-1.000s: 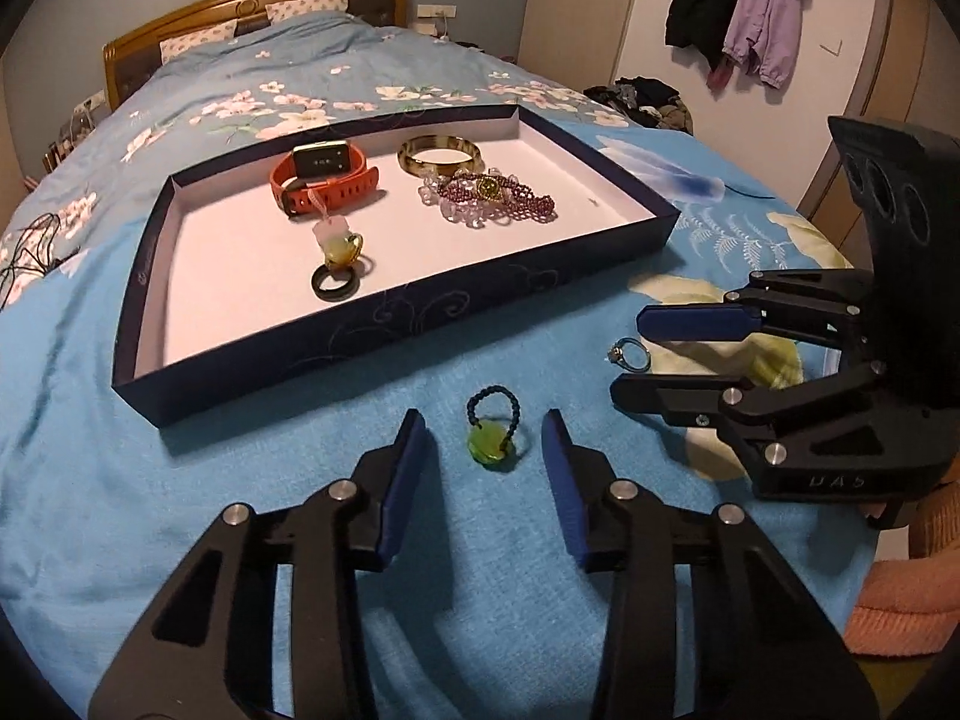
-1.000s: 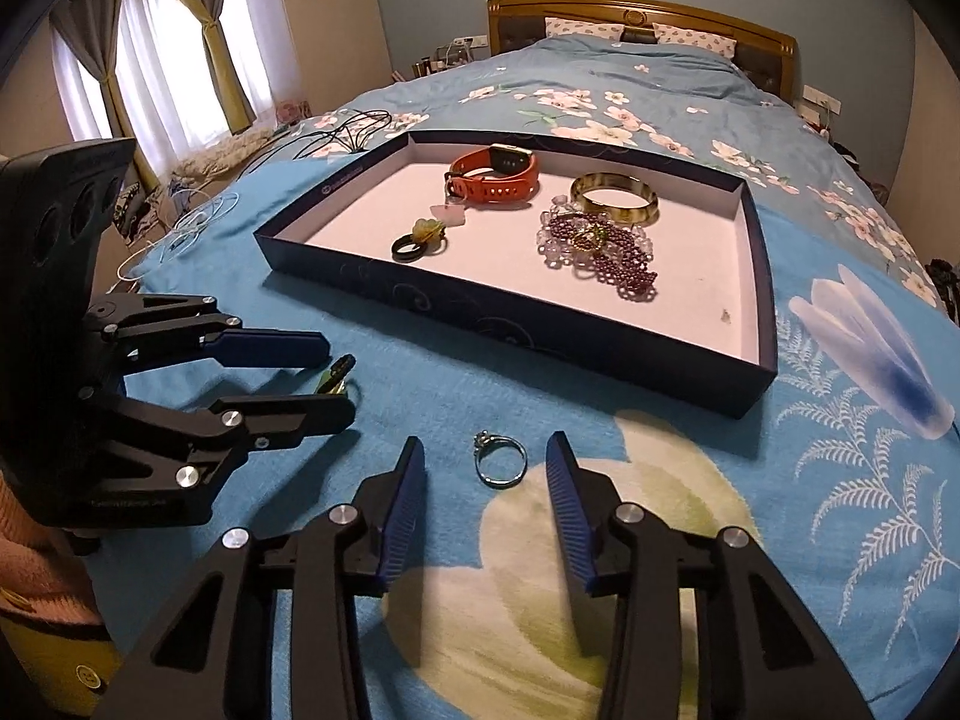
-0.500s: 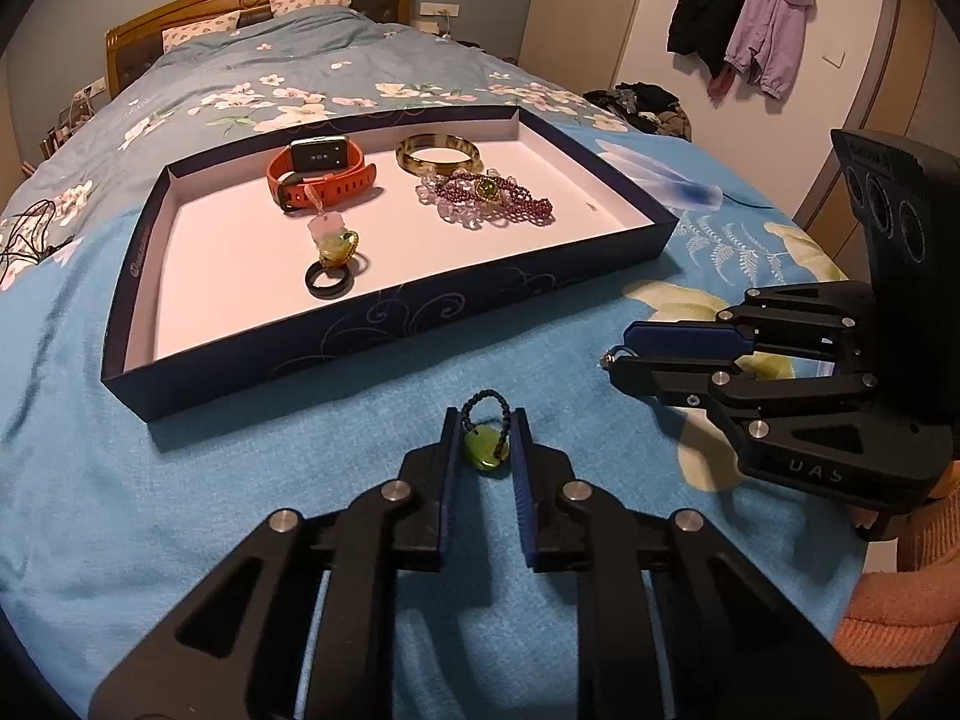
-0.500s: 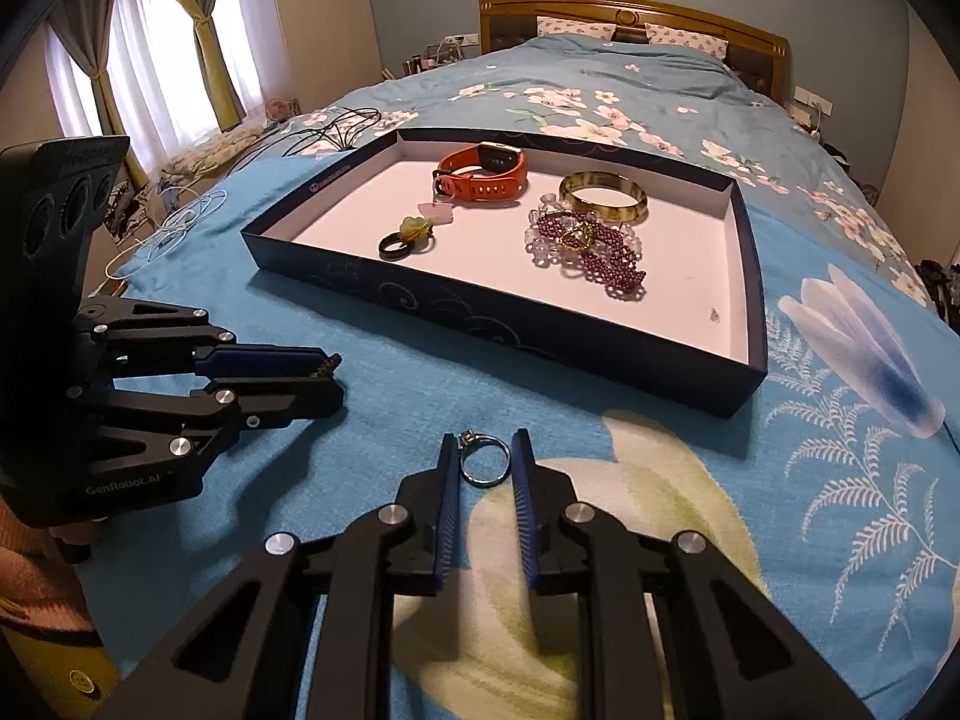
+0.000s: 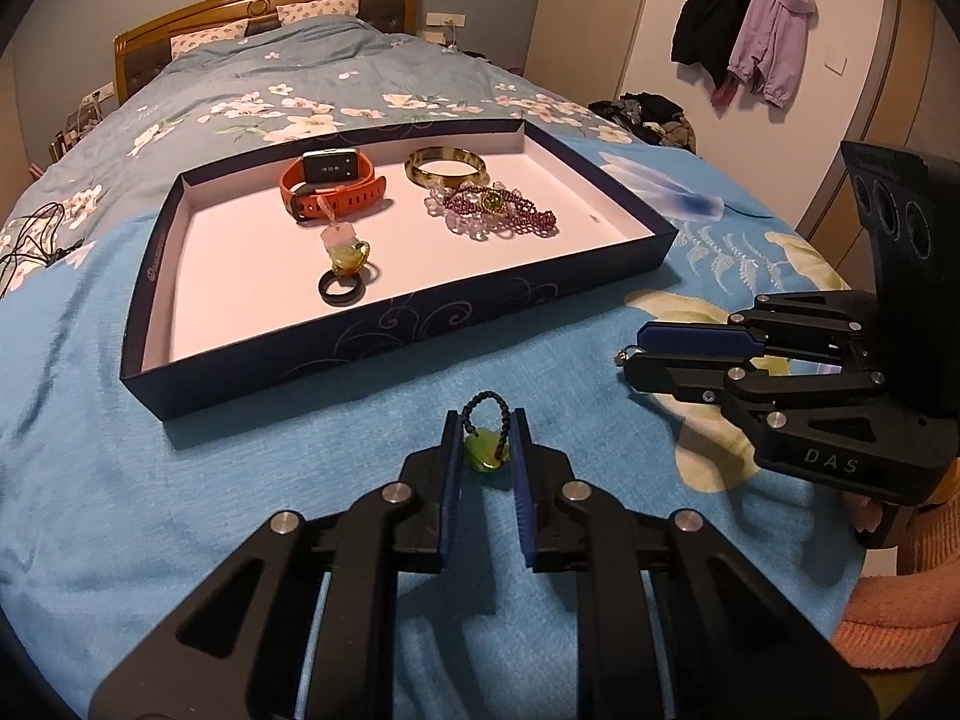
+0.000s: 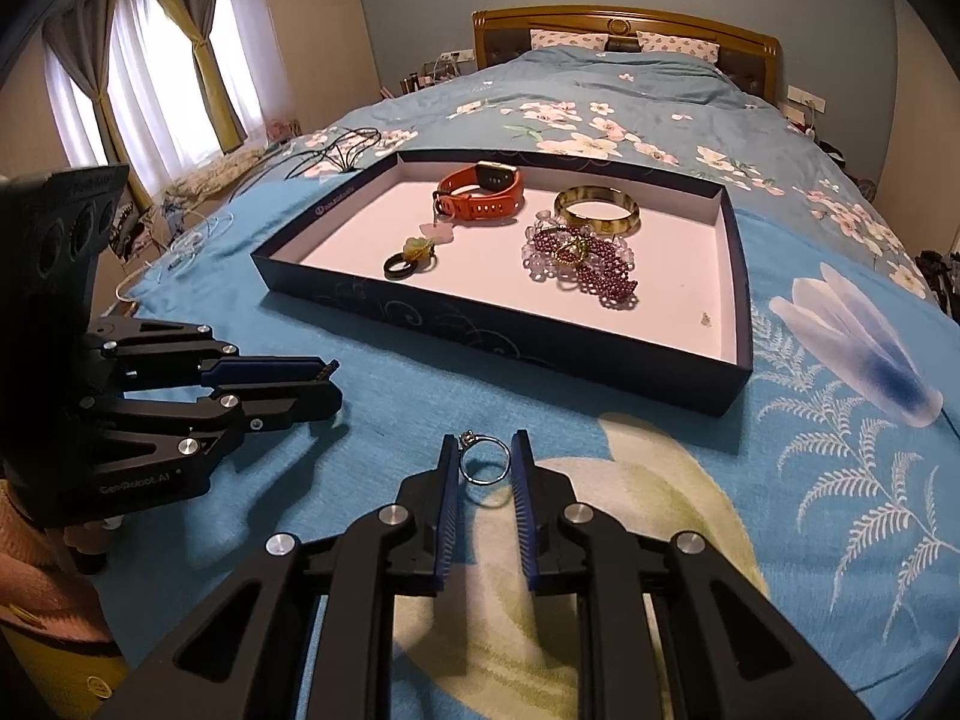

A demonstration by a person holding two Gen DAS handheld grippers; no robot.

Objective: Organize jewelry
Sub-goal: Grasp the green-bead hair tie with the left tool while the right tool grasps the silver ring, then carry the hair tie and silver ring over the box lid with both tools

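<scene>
My left gripper (image 5: 485, 441) is shut on a green stone ring with a black beaded band (image 5: 485, 447), just above the blue bedspread. My right gripper (image 6: 485, 462) is shut on a silver ring (image 6: 485, 462) with a small stone. A dark blue tray (image 5: 384, 330) with a white floor lies ahead on the bed. It holds an orange smartwatch (image 5: 332, 186), a gold bangle (image 5: 445, 165), a purple beaded bracelet (image 5: 492, 213) and a black ring with a green charm (image 5: 343, 276). In the left wrist view the right gripper (image 5: 630, 360) stands at the right; in the right wrist view the left gripper (image 6: 327, 381) stands at the left.
The bed's wooden headboard (image 5: 270, 6) and pillows are at the far end. Jackets (image 5: 744, 30) hang on the wall at the right. Cables (image 6: 336, 150) lie on the bed left of the tray, near curtained windows (image 6: 150, 72). A sleeve (image 5: 894, 624) shows at the lower right.
Both grippers were open around their rings a second ago and have shut on them. Neither hand has shifted noticeably.
</scene>
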